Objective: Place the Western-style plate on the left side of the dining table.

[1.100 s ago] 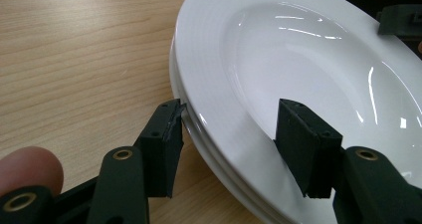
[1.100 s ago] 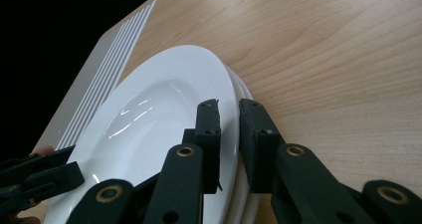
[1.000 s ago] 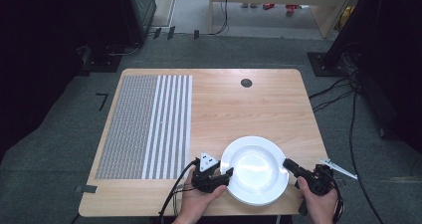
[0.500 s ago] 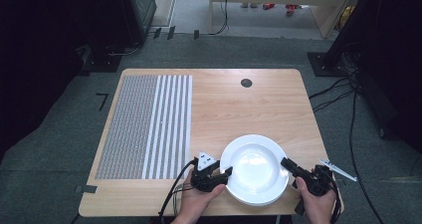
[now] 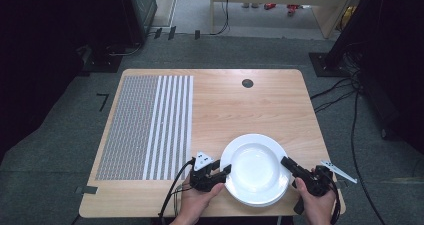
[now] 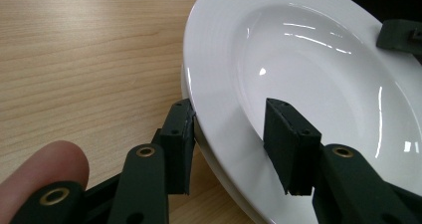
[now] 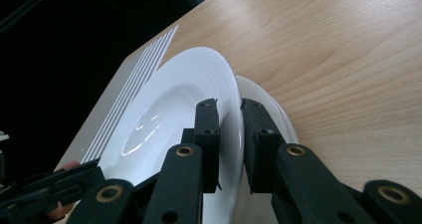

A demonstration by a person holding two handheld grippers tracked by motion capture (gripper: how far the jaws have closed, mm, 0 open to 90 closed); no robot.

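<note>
A grey-and-white striped mat (image 5: 145,127) covers the left part of the wooden table (image 5: 250,110). A round black hole (image 5: 247,83) sits near the far edge. Cables (image 5: 345,92) lie on the floor to the right.

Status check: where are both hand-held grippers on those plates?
Right hand-held gripper clamped on top plate rim. Left hand-held gripper open, straddling rim. Second plate underneath.

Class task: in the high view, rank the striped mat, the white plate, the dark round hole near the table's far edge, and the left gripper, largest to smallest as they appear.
1. striped mat
2. white plate
3. left gripper, clearly smaller than the plate
4. dark round hole, the smallest, though it lies farther from the camera
</note>
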